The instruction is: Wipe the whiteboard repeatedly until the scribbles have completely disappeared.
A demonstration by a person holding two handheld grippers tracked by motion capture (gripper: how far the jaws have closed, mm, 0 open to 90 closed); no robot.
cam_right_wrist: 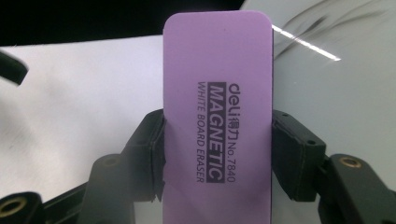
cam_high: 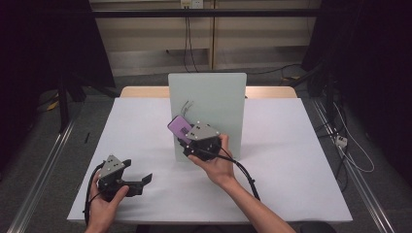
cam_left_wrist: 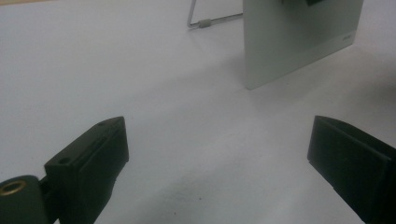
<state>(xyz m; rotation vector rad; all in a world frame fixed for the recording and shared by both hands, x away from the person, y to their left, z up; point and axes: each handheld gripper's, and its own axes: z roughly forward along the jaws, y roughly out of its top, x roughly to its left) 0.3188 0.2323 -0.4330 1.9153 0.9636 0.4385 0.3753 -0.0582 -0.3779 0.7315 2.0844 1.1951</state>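
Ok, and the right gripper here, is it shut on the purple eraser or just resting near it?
Shut on it. In the right gripper view the right gripper has both jaws pressed against the long sides of the purple eraser.

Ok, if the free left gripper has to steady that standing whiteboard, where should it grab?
Probably the near vertical edge of the whiteboard, low down, coming from its left side: the panel is thin and upright, and the left gripper is open, while the right gripper works the eraser higher up.
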